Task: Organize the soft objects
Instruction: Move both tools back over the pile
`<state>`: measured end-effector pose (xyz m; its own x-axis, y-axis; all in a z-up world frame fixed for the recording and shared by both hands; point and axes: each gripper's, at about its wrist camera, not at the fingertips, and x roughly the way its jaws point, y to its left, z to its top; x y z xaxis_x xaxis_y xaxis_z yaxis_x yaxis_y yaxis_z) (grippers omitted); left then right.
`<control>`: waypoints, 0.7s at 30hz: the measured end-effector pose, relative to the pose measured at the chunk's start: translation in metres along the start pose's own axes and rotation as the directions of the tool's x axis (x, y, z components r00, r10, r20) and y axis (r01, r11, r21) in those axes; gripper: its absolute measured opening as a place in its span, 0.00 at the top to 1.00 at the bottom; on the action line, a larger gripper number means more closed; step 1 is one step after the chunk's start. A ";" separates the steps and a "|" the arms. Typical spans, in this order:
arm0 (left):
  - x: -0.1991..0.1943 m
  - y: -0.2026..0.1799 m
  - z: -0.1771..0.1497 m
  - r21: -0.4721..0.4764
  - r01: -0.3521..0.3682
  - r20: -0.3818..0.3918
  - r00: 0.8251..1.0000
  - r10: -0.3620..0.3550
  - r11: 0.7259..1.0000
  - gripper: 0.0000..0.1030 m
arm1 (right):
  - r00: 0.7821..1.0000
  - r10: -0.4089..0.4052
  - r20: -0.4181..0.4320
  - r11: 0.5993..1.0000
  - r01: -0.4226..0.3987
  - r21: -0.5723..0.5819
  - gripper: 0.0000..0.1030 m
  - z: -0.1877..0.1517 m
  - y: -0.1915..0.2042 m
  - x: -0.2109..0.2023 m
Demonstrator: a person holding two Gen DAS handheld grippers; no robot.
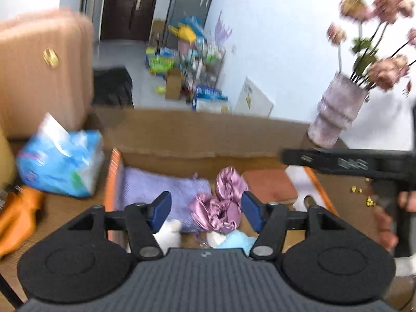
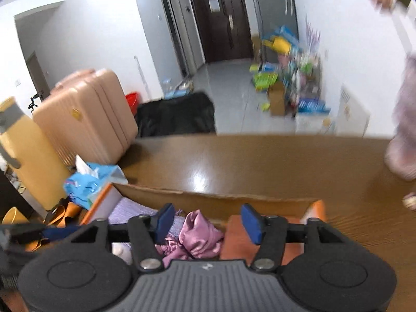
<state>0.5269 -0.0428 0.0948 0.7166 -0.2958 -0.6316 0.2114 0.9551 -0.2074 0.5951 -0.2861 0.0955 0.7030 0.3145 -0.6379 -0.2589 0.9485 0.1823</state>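
Both our left gripper [image 1: 206, 212] and right gripper [image 2: 205, 222] hang spread and empty above the cardboard box [image 1: 197, 156], where the pink satin cloth [image 1: 221, 205] lies crumpled. We should lift clear without snagging it.

The cardboard box [image 1: 197, 156] is open on top, so entry from above is free; behind the box the brown table [image 2: 234, 161] lies bare; left of the box a blue tissue pack [image 1: 62, 161] stands close; right of the box a vase with flowers [image 1: 338, 114] blocks the corner.
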 end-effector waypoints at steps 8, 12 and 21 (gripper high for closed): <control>-0.114 -0.008 -0.012 0.087 -0.098 0.183 0.980 0.081 0.991 0.19 | 0.988 -0.076 0.134 0.991 0.090 -0.095 0.28 -0.027 0.007 -0.141; -0.143 -0.016 -0.018 0.079 -0.092 0.208 0.975 0.074 0.993 0.18 | 0.981 -0.086 0.174 0.991 0.102 -0.086 0.28 -0.040 0.010 -0.183; -0.192 -0.030 -0.108 0.110 -0.099 0.290 0.955 0.064 0.989 0.09 | 0.945 -0.087 0.316 0.989 0.119 -0.083 0.24 -0.125 0.034 -0.246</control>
<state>0.3113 -0.0160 0.1410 0.8907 -0.2171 -0.3994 0.2108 0.9757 -0.0602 0.3305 -0.3361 0.1646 0.8959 0.2264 -0.3823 -0.2276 0.9728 0.0428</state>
